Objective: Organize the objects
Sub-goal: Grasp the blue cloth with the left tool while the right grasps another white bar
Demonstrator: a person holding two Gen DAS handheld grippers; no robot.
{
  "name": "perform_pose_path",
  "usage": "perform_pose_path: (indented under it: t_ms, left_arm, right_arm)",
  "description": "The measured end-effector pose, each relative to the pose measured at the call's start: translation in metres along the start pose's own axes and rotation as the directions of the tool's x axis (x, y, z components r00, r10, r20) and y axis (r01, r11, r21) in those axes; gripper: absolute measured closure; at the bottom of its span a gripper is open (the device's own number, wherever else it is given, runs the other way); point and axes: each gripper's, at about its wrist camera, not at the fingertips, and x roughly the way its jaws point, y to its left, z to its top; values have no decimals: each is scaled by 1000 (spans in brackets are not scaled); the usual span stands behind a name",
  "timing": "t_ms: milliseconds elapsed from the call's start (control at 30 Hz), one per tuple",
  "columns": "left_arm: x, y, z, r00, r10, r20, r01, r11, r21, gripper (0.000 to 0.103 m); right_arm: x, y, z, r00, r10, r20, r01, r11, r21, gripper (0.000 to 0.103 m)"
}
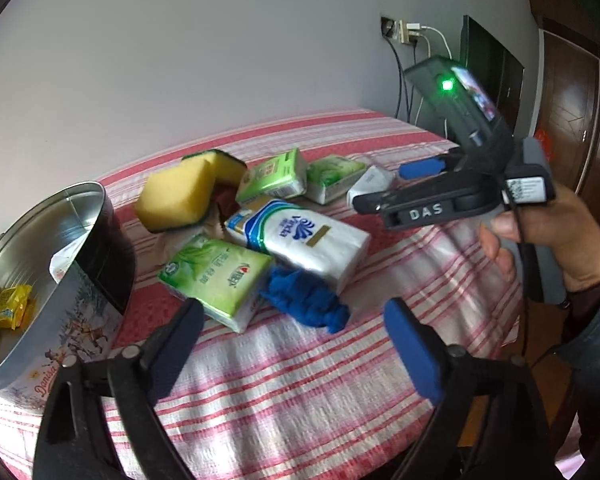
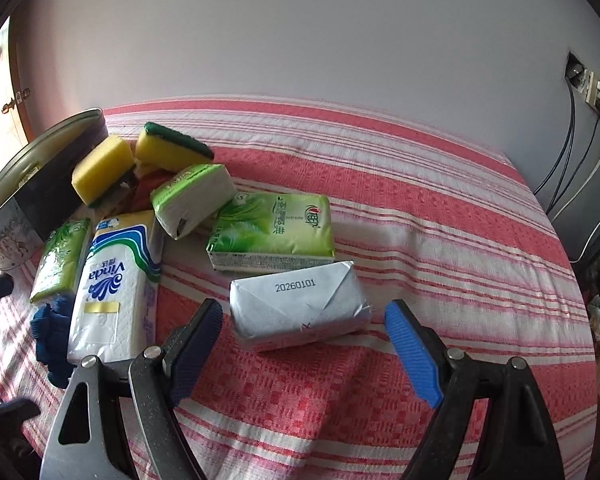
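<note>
Five tissue packs (image 2: 271, 231) (three green), two sponges (image 2: 102, 168), one tin (image 1: 40, 280).

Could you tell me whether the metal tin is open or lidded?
Open: the tin has no lid on it, and a yellow packet shows inside.

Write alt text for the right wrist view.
The right gripper, jaws open, points at a silver-wrapped pack on a red-and-white striped cloth. Behind and to the left lie green tissue packs, a Vinda tissue pack, yellow sponges and a metal tin.
</note>
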Motion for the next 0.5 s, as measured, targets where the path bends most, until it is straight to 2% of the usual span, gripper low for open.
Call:
perform_pose_path:
  t_ms: [133,200,267,300,333,367,400,433,467,500]
  left_arm:
    - [9,-6,-3,999,11,-32,-10,1000,15,11]
    - [14,-6,-3,999,16,-43,-15,1000,16,17]
    - [19,-3,-2,998,33,-50,-32,999,8,30]
    - [21,-1,-3,998,31,-56,-31,1000,-1,34]
    - [25,3,-3,997,25,-69,-26,1000,-17,44]
    - [28,6,-3,996,19,-83,-21,999,-28,59]
    - [30,8,-4,996,5,-92,-8,999,-38,63]
    - [30,10,-4,996,-16,-89,12,999,-51,71]
    - [30,11,-4,996,-8,-89,3,999,-49,77]
    - [30,11,-4,996,-1,-87,-3,999,-44,78]
  right_arm:
    - [1,3,0,1000,-10,-7,10,1000,-6,18]
    - [2,3,1,1000,-12,-12,12,1000,-8,18]
    - [3,3,1,1000,-8,-16,8,1000,-8,18]
    - [3,3,1,1000,-5,-13,5,1000,-8,18]
    - [2,2,2,1000,-5,-10,5,1000,-7,18]
    - [2,1,3,1000,-13,-3,13,1000,-6,18]
    - [3,0,5,1000,-22,2,22,1000,-1,18]
    - [4,-1,7,1000,-15,2,15,1000,7,18]
    - [7,-3,8,1000,1,-10,-1,1000,16,18]
    - [11,-3,9,1000,7,-26,-7,1000,20,18]
